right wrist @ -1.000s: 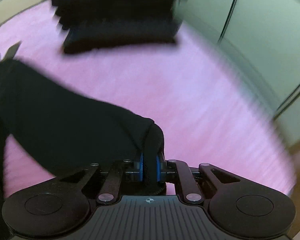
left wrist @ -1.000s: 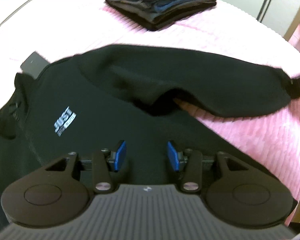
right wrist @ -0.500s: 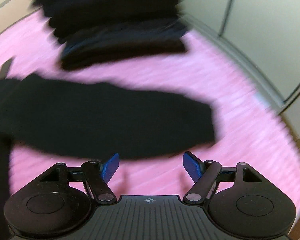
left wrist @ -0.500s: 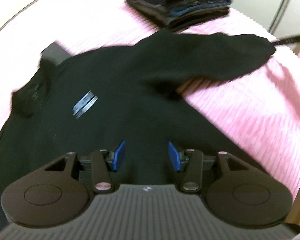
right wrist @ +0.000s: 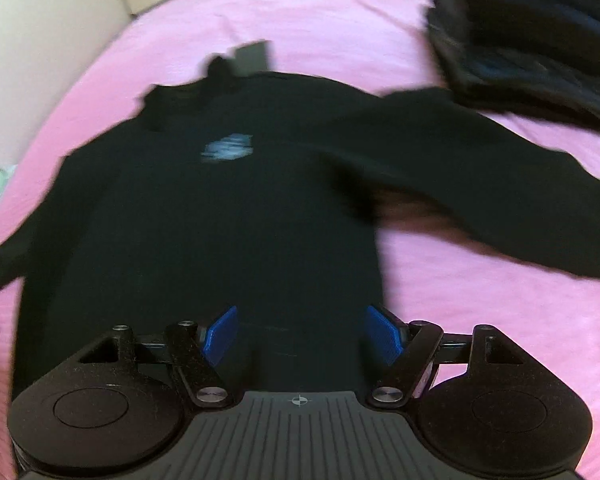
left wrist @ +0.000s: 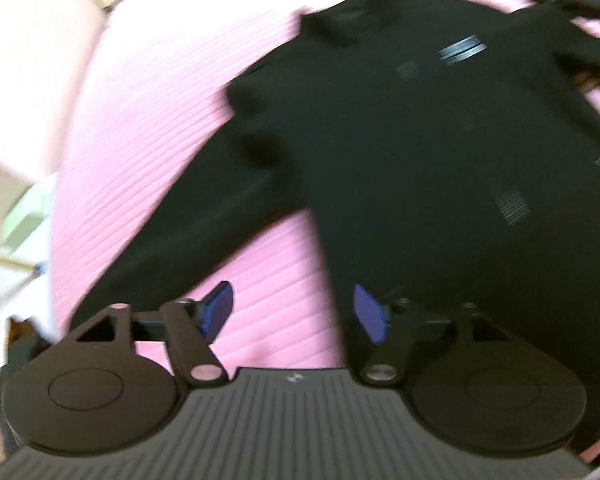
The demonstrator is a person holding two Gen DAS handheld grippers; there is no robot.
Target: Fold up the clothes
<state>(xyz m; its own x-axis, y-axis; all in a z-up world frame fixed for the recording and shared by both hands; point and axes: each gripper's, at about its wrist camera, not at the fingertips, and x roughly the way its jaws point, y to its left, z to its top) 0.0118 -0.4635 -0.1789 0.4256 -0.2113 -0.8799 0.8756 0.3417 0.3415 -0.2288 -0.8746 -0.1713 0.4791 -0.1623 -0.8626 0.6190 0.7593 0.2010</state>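
Black long-sleeved sweatshirt (right wrist: 228, 216) lies spread face-up on your pink ribbed bedcover (right wrist: 340, 12), sleeves out to both sides, near a far-right stack of folded dark clothes (right wrist: 528, 48). Your left gripper (left wrist: 292, 314) and right gripper (right wrist: 300, 334) both gape wide, holding nothing. Pinch only a sleeve's cuff and lay it squarely across the chest.

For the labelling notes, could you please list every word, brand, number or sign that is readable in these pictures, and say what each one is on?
No text can be read here.
Pale chest print on the black sweater: smeared by motion blur, unreadable.
Same print in the left wrist view: only blurred stripes.
Grey tag at the collar: no lettering visible.
Small round mark on the right gripper's body: a symbol, not text.
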